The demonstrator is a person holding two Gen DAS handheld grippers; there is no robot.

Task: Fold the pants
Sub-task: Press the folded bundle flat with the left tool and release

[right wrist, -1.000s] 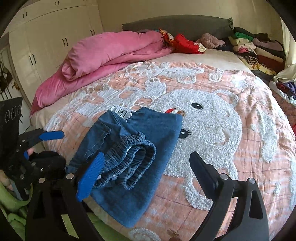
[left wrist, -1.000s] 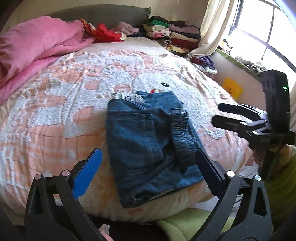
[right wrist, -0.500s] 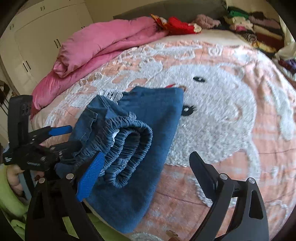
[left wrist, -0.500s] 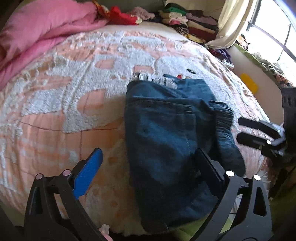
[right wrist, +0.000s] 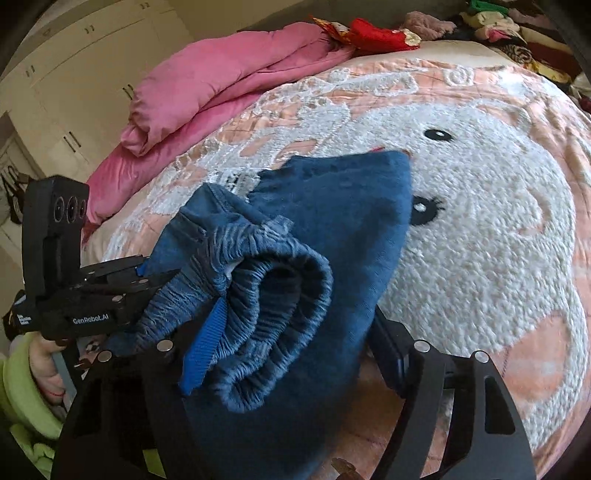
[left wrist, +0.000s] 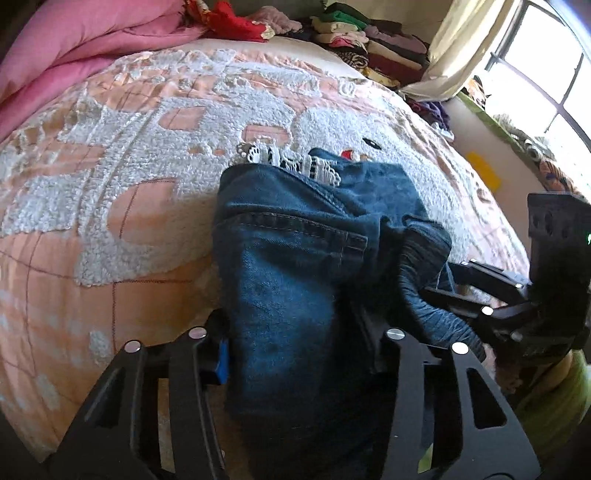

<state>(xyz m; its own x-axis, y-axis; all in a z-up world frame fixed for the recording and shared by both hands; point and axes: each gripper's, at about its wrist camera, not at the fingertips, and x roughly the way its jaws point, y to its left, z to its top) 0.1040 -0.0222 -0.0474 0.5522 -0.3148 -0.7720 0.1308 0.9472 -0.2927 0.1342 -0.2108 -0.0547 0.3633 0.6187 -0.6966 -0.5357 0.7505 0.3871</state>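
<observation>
The folded blue denim pants [left wrist: 295, 266] lie near the front edge of the bed, lace trim at their far end, elastic waistband [right wrist: 273, 295] rolled up on one side. My left gripper [left wrist: 295, 350] is closing on the near edge of the pants; the denim fills the gap and the blue pad [left wrist: 222, 356] presses its side. My right gripper [right wrist: 295, 350] is closing around the waistband roll, its blue pad [right wrist: 203, 350] lying against the elastic, the far finger just beside the fabric. Each gripper also shows from the side: the right gripper [left wrist: 480, 291], the left gripper [right wrist: 129, 280].
The bed carries a peach and white tufted bedspread [right wrist: 480, 240]. A pink duvet [right wrist: 221, 88] is heaped at the far left, red cloth [left wrist: 236, 18] and stacked clothes [left wrist: 369, 48] at the headboard. A window [left wrist: 546, 92] is on the right, cupboards [right wrist: 74, 74] on the left.
Both grippers came down and forward onto the pants. Their jaws narrowed, the left much more, and the denim now bulges between the left fingers.
</observation>
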